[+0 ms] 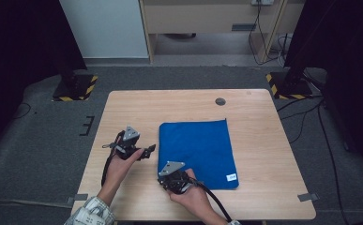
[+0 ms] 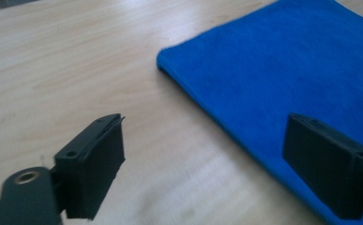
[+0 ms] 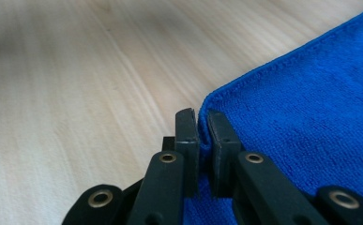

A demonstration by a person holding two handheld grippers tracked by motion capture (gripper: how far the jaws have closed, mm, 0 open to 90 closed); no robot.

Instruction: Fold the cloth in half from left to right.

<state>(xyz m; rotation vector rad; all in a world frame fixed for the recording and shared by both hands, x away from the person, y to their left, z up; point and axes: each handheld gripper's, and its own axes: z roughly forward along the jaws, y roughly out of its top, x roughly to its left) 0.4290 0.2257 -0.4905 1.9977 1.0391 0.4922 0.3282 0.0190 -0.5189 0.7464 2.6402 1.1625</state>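
A blue cloth (image 1: pixel 198 150) lies flat on the wooden table (image 1: pixel 263 122), with a small white tag (image 1: pixel 231 177) at its near right corner. My right gripper (image 1: pixel 166 182) sits at the cloth's near left corner. In the right gripper view its jaws (image 3: pixel 201 117) are pressed together on the hem of the cloth (image 3: pixel 310 117), just behind the corner. My left gripper (image 1: pixel 150 151) hovers just left of the cloth's left edge, pointing toward it. In the left gripper view its jaws (image 2: pixel 207 126) stand wide open, with bare wood and the cloth's edge (image 2: pixel 287 61) between them.
A dark round cable hole (image 1: pixel 220 101) sits in the tabletop near the far edge. Two stands with yellow-and-black bases (image 1: pixel 75 86) (image 1: pixel 287 84) rest on the grey floor beyond the far corners. Cables trail across the floor at the right.
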